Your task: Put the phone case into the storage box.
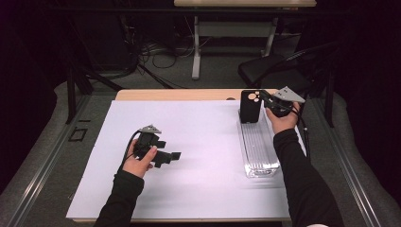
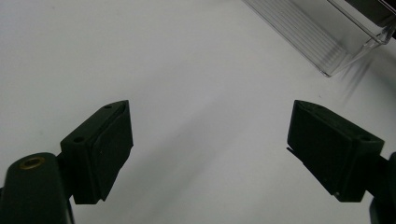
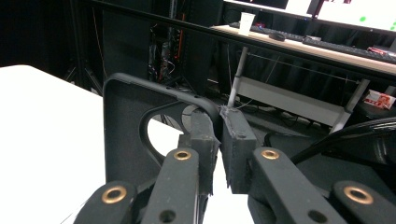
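The black phone case (image 1: 249, 107) stands upright at the far end of the clear rack (image 1: 257, 146), on the right of the white worktop (image 1: 198, 142). The right claw (image 1: 267, 100) is clamped on the case's edge beside the camera cut-out, its pads (image 3: 205, 140) pressing the rim. The left claw (image 1: 174, 155) hangs over bare worktop well to the left, jaws wide apart, holding nothing.

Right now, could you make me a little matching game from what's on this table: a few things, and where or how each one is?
Things:
1. left gripper
2. right gripper
3. phone case
4. clear rack

States:
a. stands upright at the rack's far end
b. open over the white sheet
c. lies lengthwise on the table's right side
d. shut on the case's edge

Pairs: 1-b, 2-d, 3-a, 4-c
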Demonstrator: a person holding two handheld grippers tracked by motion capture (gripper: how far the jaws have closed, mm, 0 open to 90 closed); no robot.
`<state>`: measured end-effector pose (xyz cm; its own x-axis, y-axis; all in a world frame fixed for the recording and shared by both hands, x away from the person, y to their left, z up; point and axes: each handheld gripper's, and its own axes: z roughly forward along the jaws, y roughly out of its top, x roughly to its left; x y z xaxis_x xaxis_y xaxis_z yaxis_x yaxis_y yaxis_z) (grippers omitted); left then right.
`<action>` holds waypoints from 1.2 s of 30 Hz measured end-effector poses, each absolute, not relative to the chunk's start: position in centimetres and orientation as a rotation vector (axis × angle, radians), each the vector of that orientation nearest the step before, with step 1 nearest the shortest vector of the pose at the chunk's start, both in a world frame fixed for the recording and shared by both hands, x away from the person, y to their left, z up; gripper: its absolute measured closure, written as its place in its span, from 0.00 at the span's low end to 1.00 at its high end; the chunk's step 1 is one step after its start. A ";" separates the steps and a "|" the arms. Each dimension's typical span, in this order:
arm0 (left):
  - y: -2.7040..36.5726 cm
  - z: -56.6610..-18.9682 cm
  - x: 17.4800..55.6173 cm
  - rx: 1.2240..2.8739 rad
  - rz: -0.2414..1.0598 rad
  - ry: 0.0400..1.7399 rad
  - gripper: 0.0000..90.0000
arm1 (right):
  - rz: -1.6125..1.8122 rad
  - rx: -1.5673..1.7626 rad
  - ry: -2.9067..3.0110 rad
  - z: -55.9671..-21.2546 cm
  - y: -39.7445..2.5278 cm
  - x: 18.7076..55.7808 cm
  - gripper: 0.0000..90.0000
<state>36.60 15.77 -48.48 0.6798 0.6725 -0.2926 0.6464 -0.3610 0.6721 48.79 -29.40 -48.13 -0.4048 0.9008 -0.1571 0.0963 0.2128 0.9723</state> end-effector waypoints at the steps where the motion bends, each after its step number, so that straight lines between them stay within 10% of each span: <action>1: 15.8 -48.5 36.6 2.087 0.042 1.012 0.16 | 1.276 0.944 1.694 -48.2 -29.5 48.8 0.94; 36: 15.6 -48.6 36.6 2.092 0.039 1.015 0.16 | 1.261 1.013 1.749 -48.6 -30.0 48.8 0.73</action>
